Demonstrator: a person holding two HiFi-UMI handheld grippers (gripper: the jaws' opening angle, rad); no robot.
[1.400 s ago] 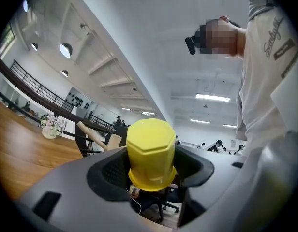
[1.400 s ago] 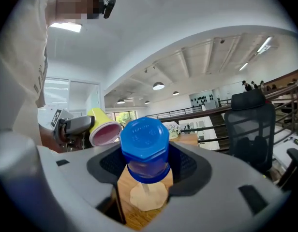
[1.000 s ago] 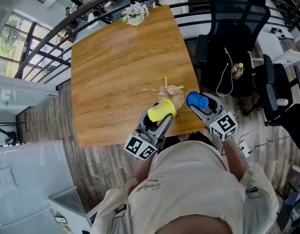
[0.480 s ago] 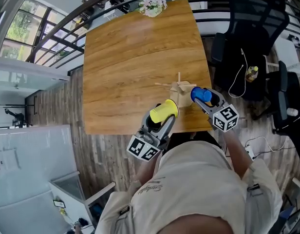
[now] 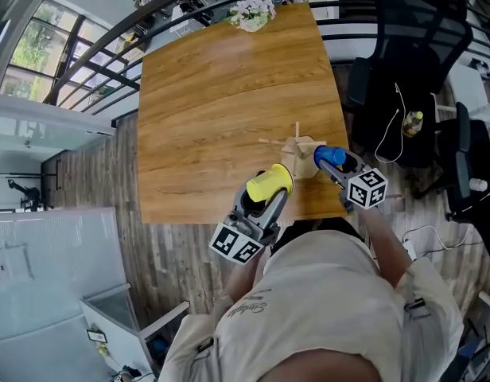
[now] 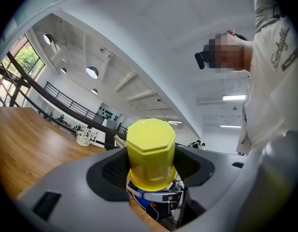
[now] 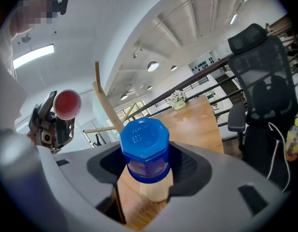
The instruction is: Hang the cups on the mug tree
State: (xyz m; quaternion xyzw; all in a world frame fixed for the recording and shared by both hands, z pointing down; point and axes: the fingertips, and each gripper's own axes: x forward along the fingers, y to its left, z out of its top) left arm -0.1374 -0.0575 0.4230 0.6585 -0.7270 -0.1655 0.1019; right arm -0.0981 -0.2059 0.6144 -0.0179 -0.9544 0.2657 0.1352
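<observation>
Now, left gripper (image 6: 150, 173): its jaws are closed in on the yellow cup (image 6: 150, 151), one jaw on each side of the cup's body. The flat bottom of the cup points away from the gripper.
Right gripper (image 7: 145, 175): its jaws are closed in on the blue cup (image 7: 144, 146) the same way, pressing on its sides.
Where the yellow cup is: held up over the near edge of the table (image 5: 229, 94), near the mug tree (image 5: 297, 147) but apart from it.
Where the blue cup is: just beside the mug tree, on its right side. I can't tell if it touches a peg.
Mug tree: a small wooden stand with thin pegs sticking out. No cup hangs on it yet.
How the cups will handle: they look like hard plastic, so they are likely light and stiff and not easy to break. The sides look smooth, so a weak squeeze may let them slip.
Where to hold: around the middle of the body, as both grippers do. I see no handle from these views.
What to watch: the pegs look thin and the tree looks light, so a bump could tip it.
</observation>
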